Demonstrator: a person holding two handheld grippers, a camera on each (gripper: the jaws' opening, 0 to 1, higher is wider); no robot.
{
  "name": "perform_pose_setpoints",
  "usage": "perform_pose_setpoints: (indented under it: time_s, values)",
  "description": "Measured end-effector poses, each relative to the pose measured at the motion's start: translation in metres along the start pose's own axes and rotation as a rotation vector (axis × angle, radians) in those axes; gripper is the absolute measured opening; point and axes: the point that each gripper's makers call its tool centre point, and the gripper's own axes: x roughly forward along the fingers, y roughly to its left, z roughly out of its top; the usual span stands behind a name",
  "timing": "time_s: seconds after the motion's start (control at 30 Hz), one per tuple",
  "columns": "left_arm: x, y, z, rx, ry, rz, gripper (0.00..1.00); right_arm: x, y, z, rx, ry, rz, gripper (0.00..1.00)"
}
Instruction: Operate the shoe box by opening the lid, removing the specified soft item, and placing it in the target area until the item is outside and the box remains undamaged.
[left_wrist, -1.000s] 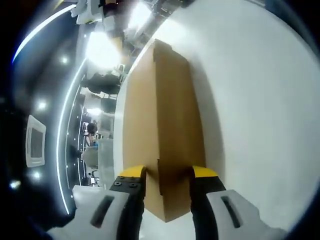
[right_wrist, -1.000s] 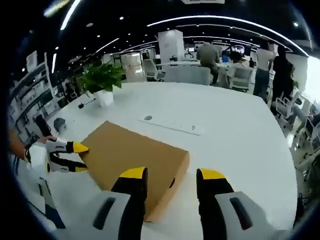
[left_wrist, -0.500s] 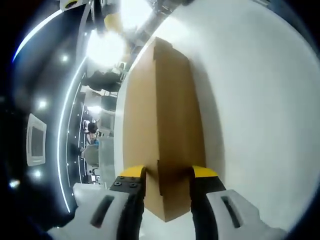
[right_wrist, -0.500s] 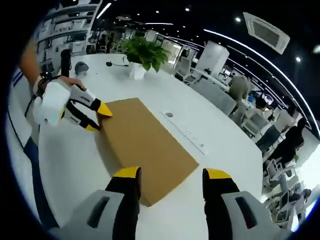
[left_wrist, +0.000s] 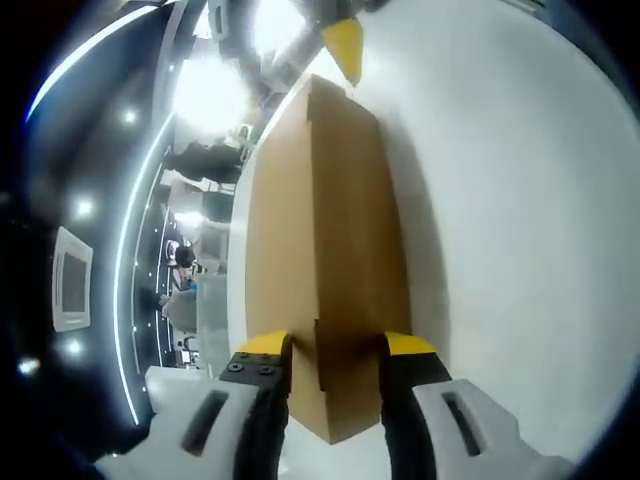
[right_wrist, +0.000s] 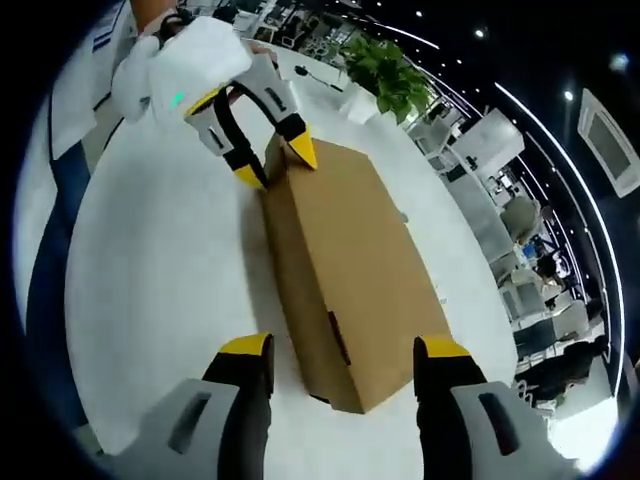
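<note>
Shoe box (right_wrist: 345, 265) lies closed on the white tabletop (right_wrist: 150, 300). Left tool (right_wrist: 268, 155) straddles one end, jaws apart; right tool (right_wrist: 345, 360) frames the other, also apart. Opening hasn't begun; next, catch the lid's edge gently and lift.

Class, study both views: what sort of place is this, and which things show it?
Probably an open-plan office: a large white table holding a brown cardboard box, a potted green plant, and grey office chairs behind.
</note>
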Motion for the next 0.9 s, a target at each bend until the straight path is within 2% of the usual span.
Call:
perform_pose_setpoints:
  time_s: [0.07,0.2,0.43,0.67,0.77,0.9]
  values:
    - [0.0,0.0,0.0,0.001,-0.001,-0.002,0.34,0.002,0.0,0.001,-0.011,0.005,-0.001,0.57]
    - [0.0,0.0,0.0,0.001,-0.007,-0.001,0.34,0.011,0.002,0.001,-0.096,0.028,-0.014,0.57]
    - [0.001,-0.001,-0.001,-0.001,-0.007,-0.003,0.34,0.023,0.006,-0.001,-0.161,0.054,-0.016,0.56]
    - [0.001,-0.001,0.0,-0.003,-0.002,-0.001,0.34,0.031,0.006,0.0,-0.222,0.047,-0.029,0.54]
    - [0.001,-0.001,0.0,-0.003,-0.003,-0.002,0.34,0.034,0.005,-0.005,-0.241,0.064,-0.035,0.52]
    - [0.001,-0.001,0.0,-0.003,-0.002,-0.002,0.34,0.034,-0.002,-0.002,-0.265,0.061,-0.06,0.46]
